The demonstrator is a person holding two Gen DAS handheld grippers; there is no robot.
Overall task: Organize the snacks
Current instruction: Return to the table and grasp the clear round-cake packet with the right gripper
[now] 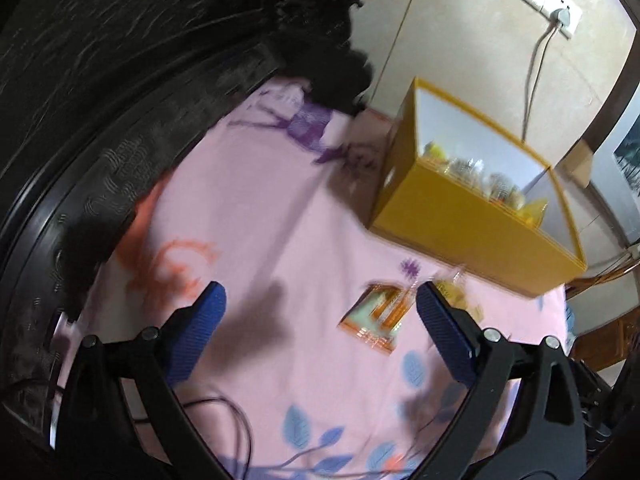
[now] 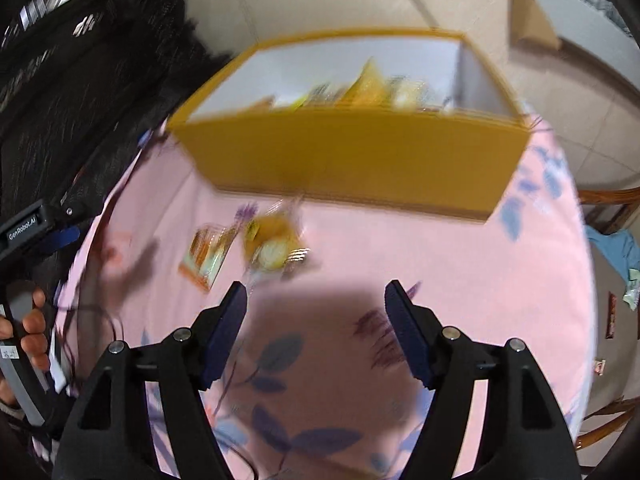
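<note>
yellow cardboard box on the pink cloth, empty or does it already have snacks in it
Not empty. The open-topped yellow cardboard box already holds several blurred yellow snack packets against its white inner walls; how many cannot be told.

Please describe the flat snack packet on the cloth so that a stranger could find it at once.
Start at the big yellow box standing on the pink cloth. In front of it lie two loose snacks. The one you want is the flat packet with a pale green face and orange border; its neighbour is a crinkled yellow-orange bag, nearer the box.

"GenRobot.AI" on black device (image 2: 28,228)
</note>
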